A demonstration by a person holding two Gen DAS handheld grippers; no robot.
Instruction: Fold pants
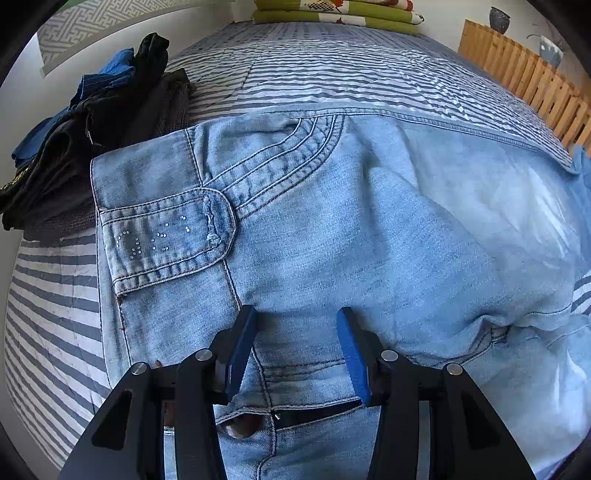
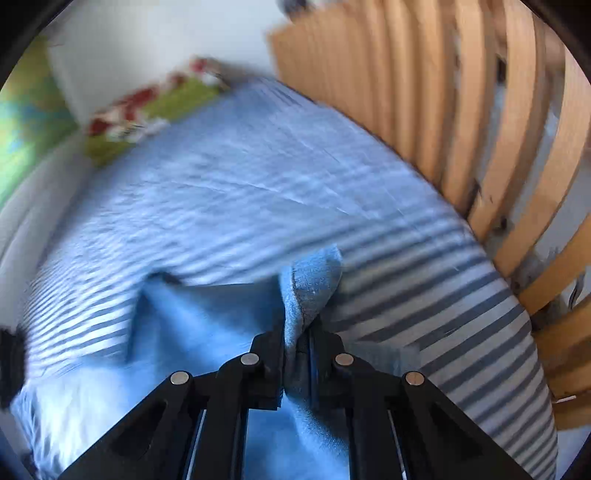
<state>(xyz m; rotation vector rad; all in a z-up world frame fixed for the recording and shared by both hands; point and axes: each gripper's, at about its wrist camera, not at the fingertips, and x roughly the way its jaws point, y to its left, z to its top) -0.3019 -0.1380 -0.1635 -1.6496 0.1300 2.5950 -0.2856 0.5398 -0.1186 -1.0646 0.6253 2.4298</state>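
A pair of light blue jeans (image 1: 332, 229) lies spread across a bed covered by a grey-and-white striped sheet (image 1: 295, 74). In the left wrist view the waistband end sits at the left, with a studded belt tab (image 1: 166, 236) and curved pocket stitching visible; the fly area lies near the camera. The left gripper (image 1: 297, 325) points steeply down over the jeans near the fly, its blue-padded fingers (image 1: 243, 343) spread apart with denim beneath them; whether the tips touch the cloth cannot be told, and nothing is pinched. A heap of dark clothes (image 1: 92, 140) rests at the far left of the bed, just beside the waistband. Folded green patterned bedding (image 1: 332, 11) lies at the far end. A wooden slatted rail (image 1: 524, 74) runs along the right edge. In the right wrist view, which is blurred, the right gripper (image 2: 297, 332) is pressed together on a fold of the jeans' fabric, a hemmed flap (image 2: 314, 280) standing up beyond the fingertips, with the striped sheet behind.
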